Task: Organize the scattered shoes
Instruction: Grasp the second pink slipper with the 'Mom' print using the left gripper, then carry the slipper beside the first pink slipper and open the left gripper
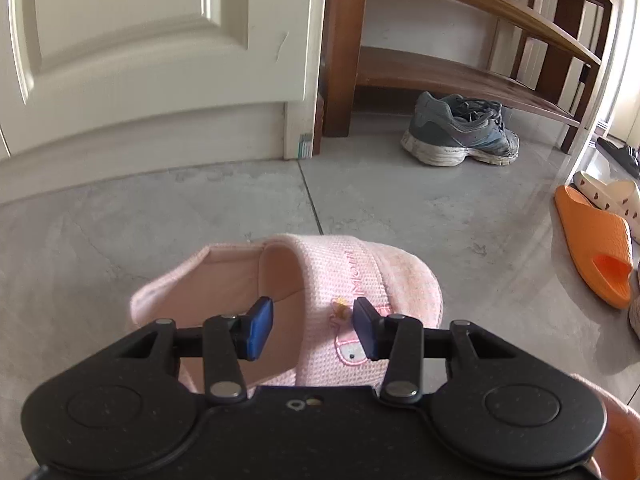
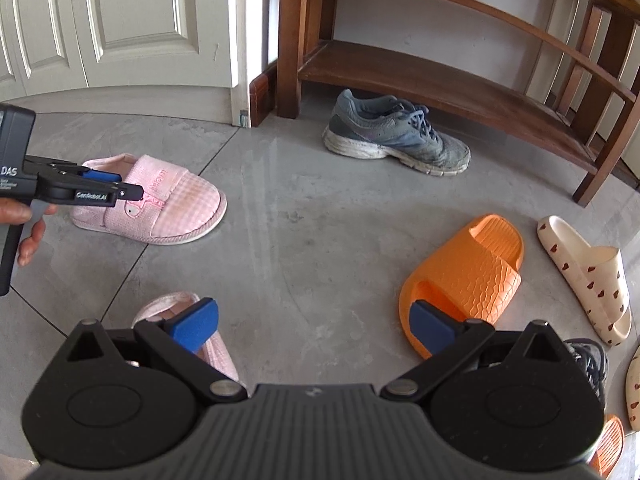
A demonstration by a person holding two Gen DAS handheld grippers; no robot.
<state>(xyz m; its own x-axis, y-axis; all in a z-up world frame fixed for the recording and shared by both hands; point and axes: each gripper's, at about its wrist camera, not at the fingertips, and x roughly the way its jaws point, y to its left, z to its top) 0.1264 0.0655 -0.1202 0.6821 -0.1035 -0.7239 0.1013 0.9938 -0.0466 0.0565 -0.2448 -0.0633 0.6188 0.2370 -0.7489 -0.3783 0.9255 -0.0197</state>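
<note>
A pink fabric slipper (image 1: 352, 276) lies on the grey floor right under my left gripper (image 1: 313, 326). That gripper is open: one blue pad hangs over the slipper's opening, the other over its upper, and the edge of the upper sits between them. In the right wrist view the left gripper (image 2: 120, 188) hovers at the heel side of this pink slipper (image 2: 176, 204), held by a hand (image 2: 24, 224). My right gripper (image 2: 314, 324) is wide open above bare floor. A second pink slipper (image 2: 180, 308) lies partly hidden under its left finger, and an orange slide (image 2: 468, 280) lies by its right finger.
A wooden shoe rack (image 2: 440, 80) stands at the back with a grey sneaker (image 2: 396, 132) on the floor before it. A cream heart-print slide (image 2: 584, 276) lies to the right, near more shoes at the right edge. A white door (image 1: 140, 40) is on the left.
</note>
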